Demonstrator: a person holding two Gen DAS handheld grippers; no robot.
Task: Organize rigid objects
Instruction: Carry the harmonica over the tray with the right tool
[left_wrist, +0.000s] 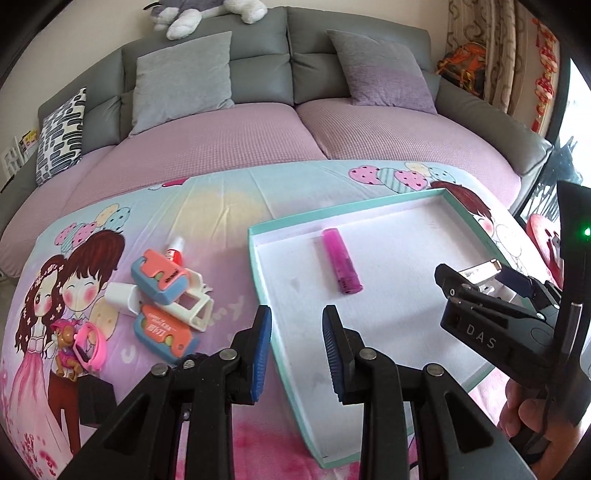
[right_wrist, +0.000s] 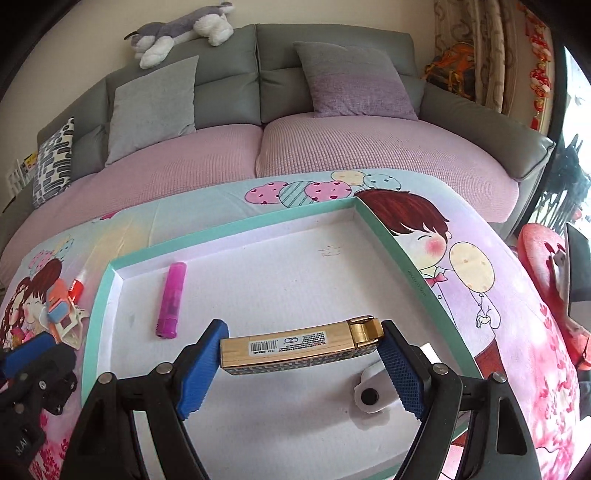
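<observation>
My right gripper (right_wrist: 303, 347) is shut on a gold lighter (right_wrist: 295, 349), gripped end to end and held level over the near part of a teal-rimmed white tray (right_wrist: 236, 225). A pink lighter (right_wrist: 170, 299) lies in the tray's left half (left_wrist: 341, 260). My left gripper (left_wrist: 297, 314) is open with nothing between its blue pads; it hovers over the tray's left wall (left_wrist: 258, 236). From the left wrist view the right gripper (left_wrist: 476, 280) appears at the right with the lighter in it.
A pile sits left of the tray: two coral-and-blue cases (left_wrist: 160, 277), a white frame-like piece (left_wrist: 195, 310), a small red-and-white bottle (left_wrist: 176, 251), a pink toy dog (left_wrist: 66, 343) and a black block (left_wrist: 96, 398). A white part (right_wrist: 373, 395) lies in the tray under the right gripper. A sofa stands behind.
</observation>
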